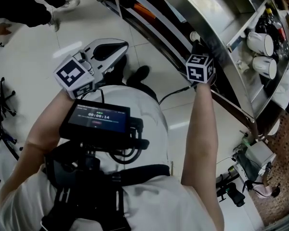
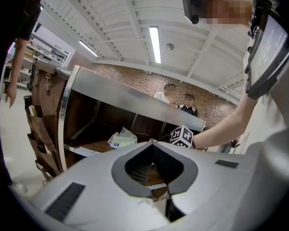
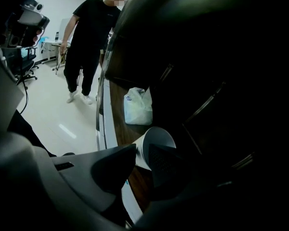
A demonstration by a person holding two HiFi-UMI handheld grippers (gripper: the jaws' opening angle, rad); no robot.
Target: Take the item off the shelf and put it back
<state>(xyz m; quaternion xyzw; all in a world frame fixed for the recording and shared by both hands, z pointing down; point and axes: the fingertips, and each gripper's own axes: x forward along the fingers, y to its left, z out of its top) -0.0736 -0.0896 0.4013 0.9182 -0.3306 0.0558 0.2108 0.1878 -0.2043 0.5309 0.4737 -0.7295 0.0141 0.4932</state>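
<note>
A white paper cup point(image 3: 154, 141) rests on the brown shelf board point(image 3: 118, 121), its open rim facing away from me. My right gripper point(image 3: 143, 152) reaches into the dark shelf bay with its jaws open, one on each side of the cup and not pressing on it. In the head view only its marker cube point(image 1: 200, 67) shows at the shelf's edge; the fingertips are hidden under the metal top. My left gripper point(image 1: 111, 51) hangs in front of the shelf, away from it. Its jaws point(image 2: 152, 145) meet at the tips with nothing between them.
A crumpled white plastic bag point(image 3: 137, 106) lies further along the same board and also shows as the bag point(image 2: 122, 138). Two more white cups point(image 1: 260, 42) sit in a bay to the right. A person in black point(image 3: 89, 37) stands on the pale floor nearby.
</note>
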